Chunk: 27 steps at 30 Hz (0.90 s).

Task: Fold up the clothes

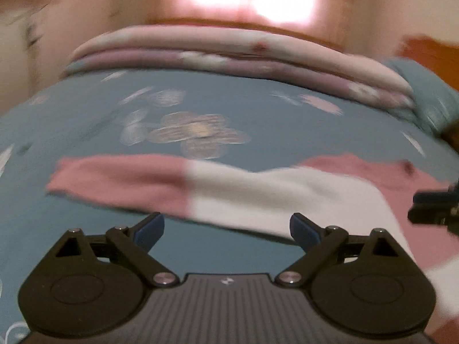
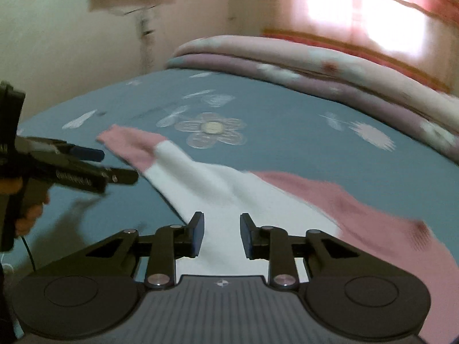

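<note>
Your pink-and-white garment [image 2: 258, 197] lies spread across the middle of the blue flowered bed sheet [image 2: 287, 120], one sleeve [image 1: 120, 177] stretched out toward the left of the left wrist frame, its pink end running into a white part. It looks opened out rather than stacked, though blur hides much of the fabric's edges.

Your left claw [image 1: 226, 229] is spread wide, empty, hovering low in the frame just short of the sleeve's near edge. Your right claw [image 2: 222, 236] is parted more narrowly over the white body of the garment, with nothing visibly pinched between its pads. From the right wrist view, the left claw [image 2: 112, 169] shows at middle left, pointed at the sleeve.

My reading is that you are lining up for a sleeve fold; the spread garment could equally fit being laid out for folding or being between folds. Either way, a grasp would call for catching a single fabric edge cleanly, not a bunch of sheet with it.

At the top of both frames a folded blanket [image 2: 301, 66] lies along the far edge of the bed, well apart from the garment, under a bright curtained window [image 2: 367, 17]. Nothing lies between your claws and the fabric.
</note>
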Each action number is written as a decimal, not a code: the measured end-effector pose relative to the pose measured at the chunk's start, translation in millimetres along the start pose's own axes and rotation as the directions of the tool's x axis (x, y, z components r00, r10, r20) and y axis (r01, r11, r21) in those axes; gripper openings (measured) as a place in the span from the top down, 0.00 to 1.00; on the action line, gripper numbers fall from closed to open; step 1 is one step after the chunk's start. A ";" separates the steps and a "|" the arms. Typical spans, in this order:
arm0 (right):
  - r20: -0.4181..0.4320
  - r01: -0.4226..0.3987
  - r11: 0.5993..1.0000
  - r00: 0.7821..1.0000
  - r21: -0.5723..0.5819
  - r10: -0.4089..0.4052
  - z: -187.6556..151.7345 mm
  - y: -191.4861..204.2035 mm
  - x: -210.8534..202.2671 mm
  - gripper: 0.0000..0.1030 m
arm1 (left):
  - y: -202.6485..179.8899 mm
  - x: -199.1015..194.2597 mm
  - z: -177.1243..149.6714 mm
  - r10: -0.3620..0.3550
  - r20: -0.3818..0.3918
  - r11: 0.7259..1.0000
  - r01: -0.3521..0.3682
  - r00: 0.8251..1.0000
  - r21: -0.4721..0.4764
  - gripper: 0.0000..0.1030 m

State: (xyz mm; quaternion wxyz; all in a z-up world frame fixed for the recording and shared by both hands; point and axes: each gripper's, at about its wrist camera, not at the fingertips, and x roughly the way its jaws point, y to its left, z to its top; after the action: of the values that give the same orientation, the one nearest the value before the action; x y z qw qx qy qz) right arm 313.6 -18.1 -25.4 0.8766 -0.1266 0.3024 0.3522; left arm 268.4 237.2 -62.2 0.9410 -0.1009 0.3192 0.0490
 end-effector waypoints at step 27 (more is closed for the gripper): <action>-0.120 0.147 0.986 0.980 -0.078 -0.156 88.4 -20.7 13.4 0.63 | 35.3 47.0 -7.7 -0.009 -0.037 0.984 0.002 0.999 -0.178 0.08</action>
State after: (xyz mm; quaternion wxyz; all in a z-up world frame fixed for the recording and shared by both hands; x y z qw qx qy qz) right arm 374.6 12.7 35.9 0.8753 -0.2010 0.3343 0.2859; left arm 295.5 271.2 -102.5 0.9223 -0.1861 0.3308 0.0727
